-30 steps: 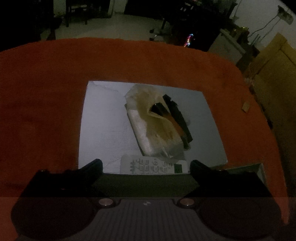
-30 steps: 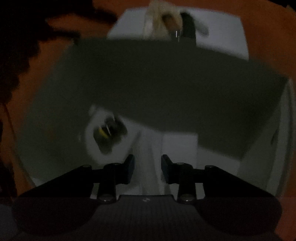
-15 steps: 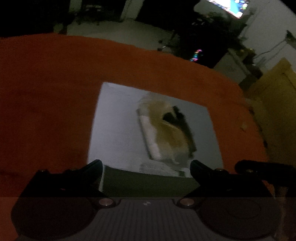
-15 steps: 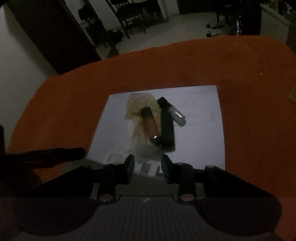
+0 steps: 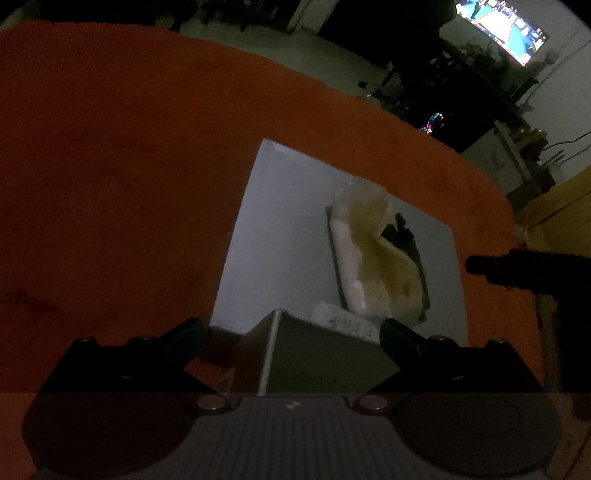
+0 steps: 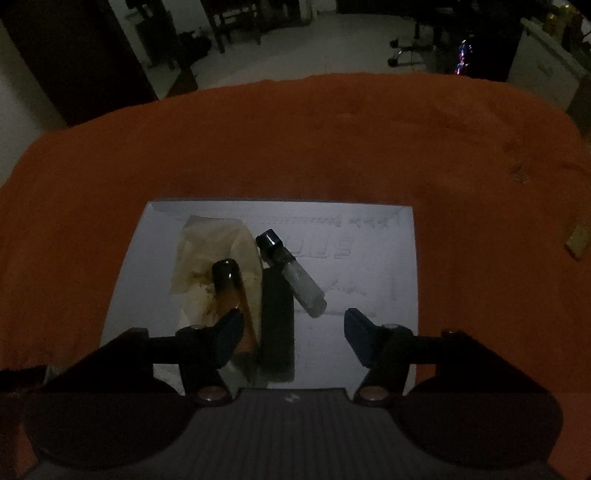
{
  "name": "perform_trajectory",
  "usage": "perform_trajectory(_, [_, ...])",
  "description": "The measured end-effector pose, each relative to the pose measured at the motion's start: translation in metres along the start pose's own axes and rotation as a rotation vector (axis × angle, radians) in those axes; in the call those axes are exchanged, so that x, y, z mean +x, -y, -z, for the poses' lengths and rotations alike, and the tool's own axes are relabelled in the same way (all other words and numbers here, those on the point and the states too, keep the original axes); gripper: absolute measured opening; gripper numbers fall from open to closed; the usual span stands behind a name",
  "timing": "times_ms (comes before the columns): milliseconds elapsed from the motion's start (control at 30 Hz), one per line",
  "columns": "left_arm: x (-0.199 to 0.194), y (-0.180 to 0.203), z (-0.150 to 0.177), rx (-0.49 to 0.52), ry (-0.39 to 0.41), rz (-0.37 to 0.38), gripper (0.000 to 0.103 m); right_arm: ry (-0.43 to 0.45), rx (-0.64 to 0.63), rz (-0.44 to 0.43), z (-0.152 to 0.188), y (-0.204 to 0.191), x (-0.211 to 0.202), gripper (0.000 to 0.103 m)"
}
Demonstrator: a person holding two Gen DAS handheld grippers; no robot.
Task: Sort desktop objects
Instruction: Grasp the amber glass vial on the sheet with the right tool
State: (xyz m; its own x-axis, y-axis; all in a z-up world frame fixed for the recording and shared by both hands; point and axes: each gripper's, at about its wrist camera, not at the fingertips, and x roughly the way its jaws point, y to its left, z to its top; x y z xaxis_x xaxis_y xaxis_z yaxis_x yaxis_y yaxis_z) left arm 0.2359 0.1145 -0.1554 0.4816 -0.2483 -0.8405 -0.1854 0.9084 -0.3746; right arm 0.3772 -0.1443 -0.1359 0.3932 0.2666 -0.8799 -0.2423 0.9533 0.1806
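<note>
A white sheet (image 6: pixel 354 229) lies on the orange cloth. On it are a crumpled tissue pack (image 6: pixel 207 254), a brown vial (image 6: pixel 232 291), a black bar (image 6: pixel 277 325) and a clear vial with a black cap (image 6: pixel 295 273). My right gripper (image 6: pixel 293 328) is open just above the black bar's near end. My left gripper (image 5: pixel 291 339) is open over the rim of a grey-green box (image 5: pixel 317 354). The tissue pack (image 5: pixel 373 258) and a white remote (image 5: pixel 347 321) show beyond the box. The right gripper's finger (image 5: pixel 517 266) shows at the right edge.
The orange cloth (image 6: pixel 295 147) covers the whole table. A small yellowish block (image 6: pixel 578 236) lies near its right edge. Beyond the table are a dim room floor, chairs and a lit screen (image 5: pixel 502 26).
My right gripper rose out of the box, moved forward over the sheet and opened its jaws. My left gripper swung left, so the sheet now sits to the right in its view.
</note>
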Motion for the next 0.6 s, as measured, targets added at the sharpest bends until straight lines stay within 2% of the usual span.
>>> perform_trajectory(67, [0.001,-0.001,0.000,0.005,-0.003,-0.002,0.102,0.014,0.006,-0.014,-0.005,0.002,0.005,0.058])
perform_trajectory(200, [0.002,0.000,0.001,0.012,-0.008,0.000,0.102,0.003,0.024,-0.011,-0.008,-0.001,0.017,0.046])
perform_trajectory(600, [0.004,-0.003,0.008,0.047,0.005,0.012,0.103,-0.029,-0.005,0.024,-0.003,-0.022,0.040,0.046])
